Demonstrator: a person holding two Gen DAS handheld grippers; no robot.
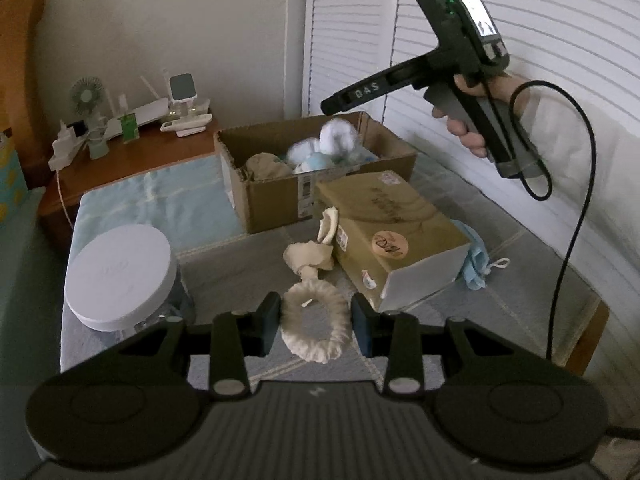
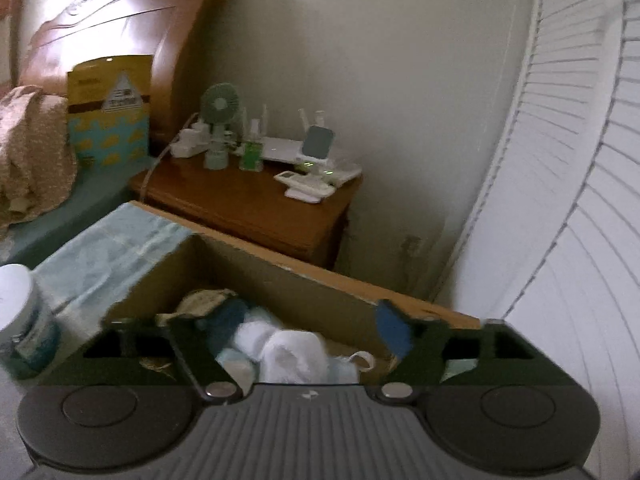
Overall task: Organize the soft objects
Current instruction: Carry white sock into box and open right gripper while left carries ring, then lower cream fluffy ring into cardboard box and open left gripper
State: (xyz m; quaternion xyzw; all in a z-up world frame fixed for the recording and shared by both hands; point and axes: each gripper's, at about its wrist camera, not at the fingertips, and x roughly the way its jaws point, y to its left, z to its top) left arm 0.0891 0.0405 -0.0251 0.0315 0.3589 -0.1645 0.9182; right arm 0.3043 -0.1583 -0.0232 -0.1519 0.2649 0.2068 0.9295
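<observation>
Box (image 1: 316, 172), open-topped cardboard, sits at upper centre of the left wrist view and holds soft items (image 1: 320, 152). Right gripper (image 2: 304, 328) hangs over it, jaws spread wide and empty. Left gripper (image 1: 316, 326), at lower centre, is also spread and grips nothing; the scrunchie (image 1: 314, 326) lies between its pads, apparently untouched. Its bow end points up-frame toward the box. Left gripper is nearer; closing comes next.

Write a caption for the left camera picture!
Open left gripper straddles cream fabric ring before the brown cardboard box.
</observation>
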